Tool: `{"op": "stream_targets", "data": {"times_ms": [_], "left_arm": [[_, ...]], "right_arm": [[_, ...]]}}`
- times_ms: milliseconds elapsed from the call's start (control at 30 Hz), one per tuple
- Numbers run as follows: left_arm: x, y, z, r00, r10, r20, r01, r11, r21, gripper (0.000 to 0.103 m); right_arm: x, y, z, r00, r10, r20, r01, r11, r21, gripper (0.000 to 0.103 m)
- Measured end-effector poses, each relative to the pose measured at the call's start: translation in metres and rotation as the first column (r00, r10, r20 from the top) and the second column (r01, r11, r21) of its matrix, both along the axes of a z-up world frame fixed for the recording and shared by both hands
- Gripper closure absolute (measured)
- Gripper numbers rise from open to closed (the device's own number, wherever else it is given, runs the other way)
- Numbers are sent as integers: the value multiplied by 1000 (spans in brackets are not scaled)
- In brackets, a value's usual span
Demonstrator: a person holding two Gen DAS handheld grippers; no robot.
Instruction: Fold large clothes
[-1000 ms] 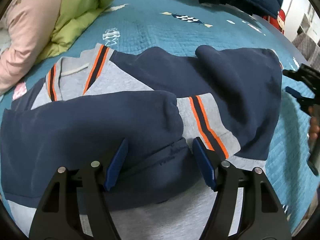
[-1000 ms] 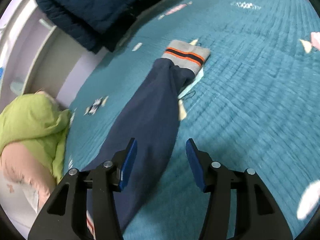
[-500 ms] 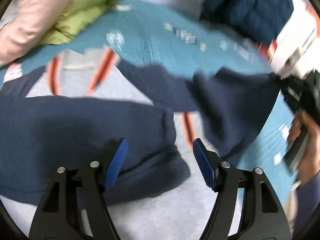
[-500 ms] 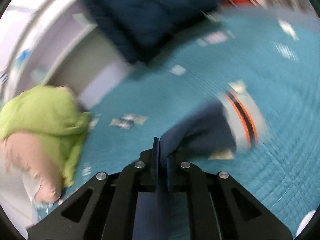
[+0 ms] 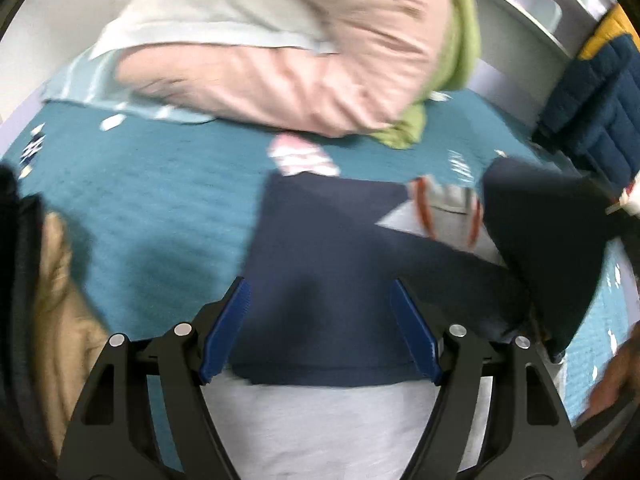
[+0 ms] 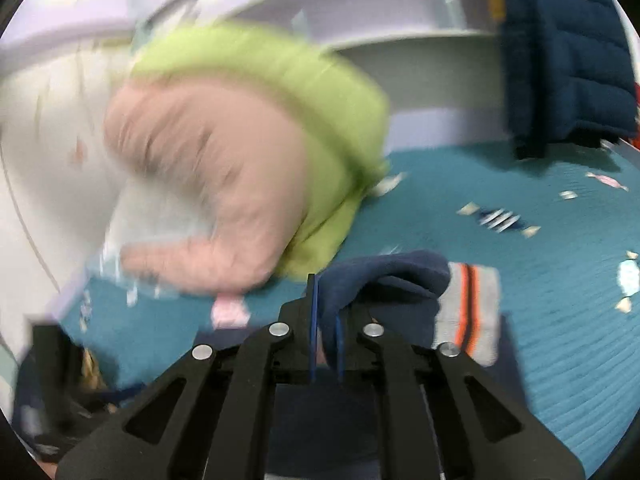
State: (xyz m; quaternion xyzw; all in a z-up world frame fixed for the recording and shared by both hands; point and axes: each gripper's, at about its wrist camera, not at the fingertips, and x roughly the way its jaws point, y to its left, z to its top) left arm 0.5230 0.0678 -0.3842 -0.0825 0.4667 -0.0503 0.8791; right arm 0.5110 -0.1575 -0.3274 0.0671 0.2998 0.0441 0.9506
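Observation:
A navy and grey sweater [image 5: 320, 240] with orange stripes lies on the teal bedspread [image 5: 160, 208]. My left gripper [image 5: 318, 284] hangs open above its folded navy part, and the pads touch nothing. In the right wrist view my right gripper [image 6: 325, 300] pinches the navy sleeve [image 6: 392, 280]. Its jaws are opening slightly with the cloth still between the pads. The striped grey cuff [image 6: 468, 308] droops to the right of the fingers. That lifted sleeve [image 5: 548, 232] shows at the right of the left wrist view.
Pink and green bedding [image 5: 300, 60] is heaped at the head of the bed. A navy quilted jacket [image 6: 568, 60] hangs at the far right. A tan garment [image 5: 60, 300] lies at the left edge. A hand [image 5: 616, 376] is at the lower right.
My right gripper shut on the sleeve and carried it up off the bed toward the sweater's body. My left gripper swung toward the sweater's left side, still open.

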Motion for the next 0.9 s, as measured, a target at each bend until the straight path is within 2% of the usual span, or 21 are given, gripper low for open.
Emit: {"op": "stream_targets", "data": {"times_ms": [33,100,133,200,267,300,433,500,567,600,633,667,700,733,767,867,900], "left_arm": [[-4,12,-2,1000,12,-8,-12,1000,2,30],[-10,32,-5,999,29,-20,-29,1000,9,30],[-13,40,-7,999,41,-29,-41,999,8,30],[-19,53,-11,997,57,-47,-58,998,-5,29],[-20,62,-14,996,72,-51,-73,997,-16,29],[-22,65,-14,996,80,-48,-81,997,-20,29],[-22,63,-13,995,92,-46,-95,994,-58,25],[-21,55,-12,995,86,-50,-89,994,-63,25],[-17,42,-11,997,57,-52,-60,996,-70,25],[-15,33,-10,998,34,-51,-37,997,-63,25],[-13,19,-7,999,-6,-42,4,999,-47,25],[-10,9,-4,999,-33,-33,31,999,-36,25],[-8,-4,0,997,-68,-25,67,997,-32,25],[-7,-13,3,995,-96,-20,96,995,-34,25],[-4,-30,7,991,-136,-12,136,990,-35,25],[6,-78,14,970,-243,-2,243,970,-16,25],[9,-96,15,958,-286,-2,286,958,-6,25]], "right_arm": [[7,26,-20,998,22,-61,-26,997,-69,89],[14,63,-59,982,53,-182,-85,981,-173,70],[13,77,-76,970,68,-233,-121,968,-218,55],[4,92,-91,963,72,-258,-150,943,-298,52],[-13,87,-87,968,93,-235,-163,939,-301,41],[-21,82,-80,971,103,-215,-163,945,-282,39],[-39,52,-48,981,142,-133,-160,977,-140,18],[-44,26,-34,984,141,-107,-145,989,-38,18],[-44,-5,-27,993,69,-100,-64,996,55,18],[-44,-35,-28,994,14,-112,0,992,124,19],[-43,-53,-32,993,-3,-121,24,985,169,31],[-40,-80,-41,986,-34,-160,69,973,222,51],[-36,-100,-51,977,-50,-208,103,963,250,59],[-35,-117,-62,970,-54,-237,124,949,289,76],[-34,-134,-73,960,-63,-273,150,938,312,84],[-32,-169,-107,915,-96,-392,216,937,276,94],[-35,-178,-115,906,-99,-412,225,936,270,102]]}}
